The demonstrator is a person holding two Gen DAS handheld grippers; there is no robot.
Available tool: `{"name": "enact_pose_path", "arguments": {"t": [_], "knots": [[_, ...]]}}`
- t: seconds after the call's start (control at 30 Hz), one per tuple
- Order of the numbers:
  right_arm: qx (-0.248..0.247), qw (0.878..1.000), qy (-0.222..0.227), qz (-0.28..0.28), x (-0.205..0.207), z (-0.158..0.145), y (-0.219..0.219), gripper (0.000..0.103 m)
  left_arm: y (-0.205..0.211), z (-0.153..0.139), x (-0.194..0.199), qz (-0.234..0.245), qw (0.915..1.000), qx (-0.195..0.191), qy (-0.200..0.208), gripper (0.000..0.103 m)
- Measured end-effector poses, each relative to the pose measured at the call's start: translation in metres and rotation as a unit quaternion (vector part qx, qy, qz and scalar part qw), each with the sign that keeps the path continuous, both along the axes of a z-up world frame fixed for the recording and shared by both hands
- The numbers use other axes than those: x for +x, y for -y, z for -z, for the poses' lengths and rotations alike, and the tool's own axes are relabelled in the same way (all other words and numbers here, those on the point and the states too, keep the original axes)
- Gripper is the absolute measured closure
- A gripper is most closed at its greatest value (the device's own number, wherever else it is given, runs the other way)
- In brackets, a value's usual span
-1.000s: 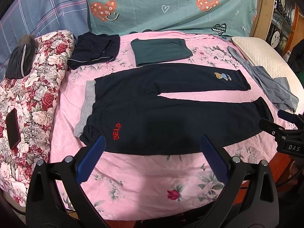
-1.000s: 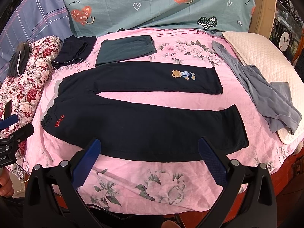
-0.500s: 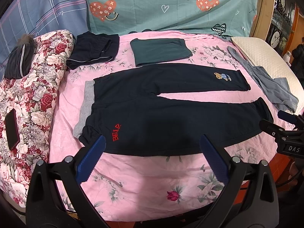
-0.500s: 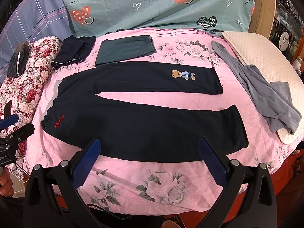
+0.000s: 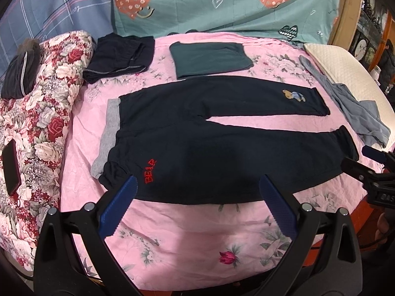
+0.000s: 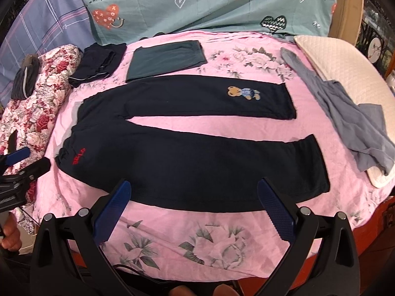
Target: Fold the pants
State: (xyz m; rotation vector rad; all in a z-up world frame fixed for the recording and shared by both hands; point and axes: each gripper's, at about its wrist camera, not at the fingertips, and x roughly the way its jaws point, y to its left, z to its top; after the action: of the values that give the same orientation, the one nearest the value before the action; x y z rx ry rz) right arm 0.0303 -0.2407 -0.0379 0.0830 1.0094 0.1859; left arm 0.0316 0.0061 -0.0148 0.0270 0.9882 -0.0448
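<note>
Dark navy pants [image 5: 212, 143] [image 6: 192, 157] lie spread flat on the pink floral sheet, waistband with a grey lining to the left, both legs reaching right. Red lettering marks the near hip and a small bear patch the far leg. My left gripper [image 5: 197, 187] hangs open above the near edge of the pants by the hip, touching nothing. Over the near leg's lower edge my right gripper [image 6: 195, 190] is open too, empty. Each gripper shows at the side of the other's view.
Folded dark garments [image 5: 121, 54] and a folded green one [image 5: 209, 56] lie at the back. Grey clothing [image 6: 345, 113] drapes over a cream pillow [image 6: 345, 69] at the right. A floral quilt [image 5: 37, 128] with a phone [image 5: 11, 167] lies along the left. The bed's front edge is close below.
Both views have shifted slightly; the pants lie as before and both grippers stay open.
</note>
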Motion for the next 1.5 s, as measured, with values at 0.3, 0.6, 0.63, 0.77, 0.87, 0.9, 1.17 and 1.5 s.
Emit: {"name": "enact_pose_path", "arguments": {"t": [0.3,0.6,0.63,0.77,0.87,0.9,1.17,1.5], "knots": [[0.101,0.994,-0.011,-0.041,0.032,0.004,-0.014,0.001,-0.059,0.024,0.047,-0.071,0.9972,-0.007,-0.019,0.002],[-0.001,0.994,0.000,-0.108,0.129,-0.004,-0.059,0.001,-0.142,0.029,0.129,-0.092,0.9951,0.033,-0.011,0.002],[-0.008,0.993,0.005,-0.119,0.144,-0.005,-0.063,0.001,-0.154,0.030,0.140,-0.091,0.9952,0.032,-0.011,0.002],[-0.025,0.984,0.007,-0.174,0.207,0.003,-0.090,0.005,-0.200,0.044,0.180,-0.080,0.9963,0.006,-0.031,0.002],[-0.019,0.980,-0.017,-0.195,0.248,0.020,-0.102,0.006,-0.223,0.066,0.207,-0.063,0.9961,-0.019,-0.059,0.002],[-0.019,0.980,-0.025,-0.196,0.261,0.027,-0.105,0.007,-0.227,0.073,0.214,-0.058,0.9961,-0.018,-0.065,0.002],[-0.043,0.978,-0.052,-0.195,0.332,0.066,-0.122,0.016,-0.231,0.121,0.261,-0.024,0.9937,-0.035,-0.104,0.007],[-0.096,0.936,-0.112,-0.319,0.377,0.113,-0.152,0.037,-0.235,0.144,0.292,0.045,0.9821,-0.111,-0.145,0.047]]}}
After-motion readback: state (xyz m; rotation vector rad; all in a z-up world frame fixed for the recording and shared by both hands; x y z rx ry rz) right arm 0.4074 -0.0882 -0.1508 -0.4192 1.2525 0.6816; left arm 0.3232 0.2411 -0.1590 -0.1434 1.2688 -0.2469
